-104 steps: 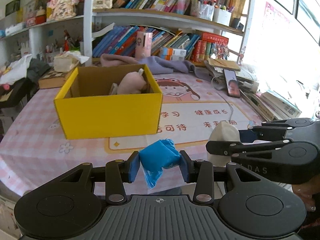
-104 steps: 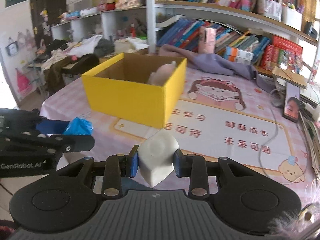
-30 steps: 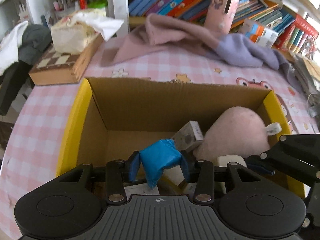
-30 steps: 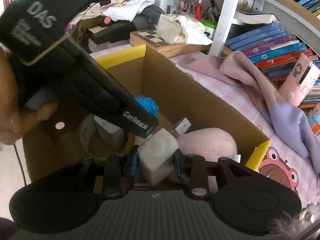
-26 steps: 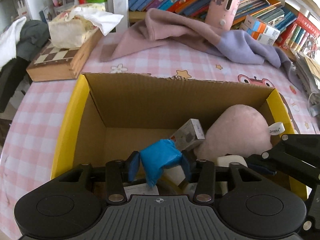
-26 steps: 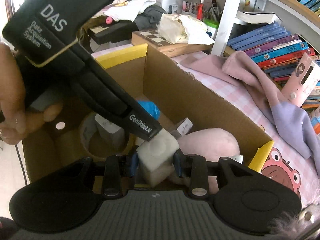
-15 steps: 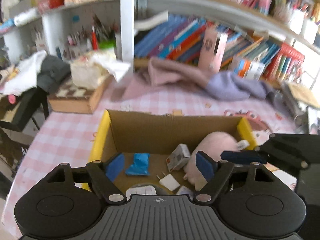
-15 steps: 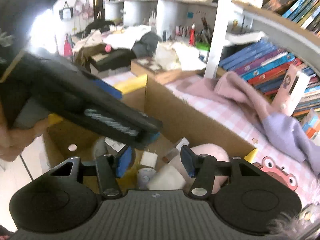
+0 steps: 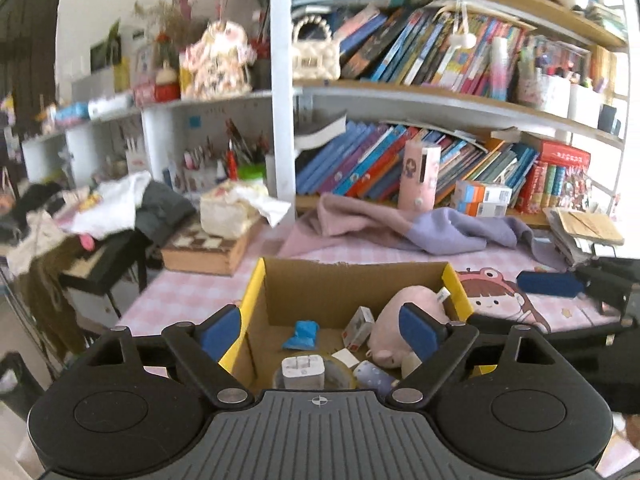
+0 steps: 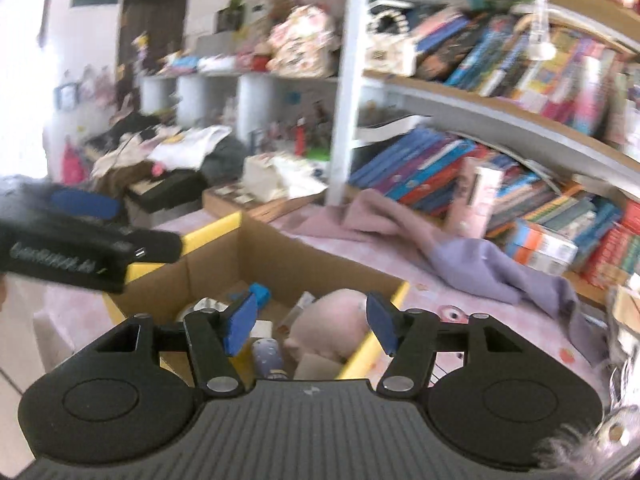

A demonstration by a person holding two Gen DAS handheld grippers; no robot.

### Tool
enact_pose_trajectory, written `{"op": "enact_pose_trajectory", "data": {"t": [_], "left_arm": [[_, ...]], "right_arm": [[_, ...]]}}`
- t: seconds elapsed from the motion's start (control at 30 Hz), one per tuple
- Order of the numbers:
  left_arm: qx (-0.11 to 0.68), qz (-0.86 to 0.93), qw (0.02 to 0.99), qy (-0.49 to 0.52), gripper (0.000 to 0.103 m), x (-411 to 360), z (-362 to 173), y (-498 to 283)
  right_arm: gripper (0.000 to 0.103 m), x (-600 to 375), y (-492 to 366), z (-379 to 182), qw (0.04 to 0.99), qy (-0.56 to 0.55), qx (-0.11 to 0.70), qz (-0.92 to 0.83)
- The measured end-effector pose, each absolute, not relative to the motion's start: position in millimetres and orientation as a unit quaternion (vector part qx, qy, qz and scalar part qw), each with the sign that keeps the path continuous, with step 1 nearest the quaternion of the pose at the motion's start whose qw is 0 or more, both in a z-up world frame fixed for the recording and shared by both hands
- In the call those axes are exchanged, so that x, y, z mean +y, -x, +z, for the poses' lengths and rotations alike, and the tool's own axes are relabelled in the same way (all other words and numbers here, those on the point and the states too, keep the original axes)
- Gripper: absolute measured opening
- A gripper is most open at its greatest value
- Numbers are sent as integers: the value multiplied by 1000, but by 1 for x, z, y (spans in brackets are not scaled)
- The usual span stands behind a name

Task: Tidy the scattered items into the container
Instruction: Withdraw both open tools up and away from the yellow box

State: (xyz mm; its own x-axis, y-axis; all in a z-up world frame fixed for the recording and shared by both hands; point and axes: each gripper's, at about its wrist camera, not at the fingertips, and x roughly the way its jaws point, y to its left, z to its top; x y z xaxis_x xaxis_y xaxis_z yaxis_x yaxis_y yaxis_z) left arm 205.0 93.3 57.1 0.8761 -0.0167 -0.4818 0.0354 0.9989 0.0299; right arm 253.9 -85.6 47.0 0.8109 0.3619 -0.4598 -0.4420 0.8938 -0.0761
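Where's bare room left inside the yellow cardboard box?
Inside the yellow cardboard box, bare floor lies along the back wall and left side, around the crumpled blue wrapper. The right is crowded by the pink plush toy; the near edge by the white charger.

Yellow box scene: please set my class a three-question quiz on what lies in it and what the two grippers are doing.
1. True or false: the blue wrapped item lies inside the yellow box.
2. Which is nearest the box's right wall: (a) pink plush toy, (b) white charger plug, (c) blue wrapped item?
3. Fill in: the left gripper and right gripper hold ____ between their fingers.

Key: 1 true; 2 a; 3 nothing, both sets of fingers are opening.
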Motion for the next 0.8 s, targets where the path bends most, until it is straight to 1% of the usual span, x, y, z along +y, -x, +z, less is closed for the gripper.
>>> {"op": "enact_pose_trajectory", "data": {"t": [0.2, 0.37, 0.6, 0.8], "left_arm": [[239, -8, 971, -25, 92, 93, 54, -168], [230, -4, 973, -18, 92, 97, 48, -134], [223, -14, 974, -26, 94, 94, 36, -90], [202, -30, 979, -9, 97, 94, 21, -57]], "right_arm": [[60, -93, -212, 48, 964, 59, 202, 163], [67, -90, -177, 46, 970, 43, 199, 129], [69, -87, -121, 38, 976, 45, 197, 83], [69, -93, -66, 21, 977, 53, 205, 36]]}}
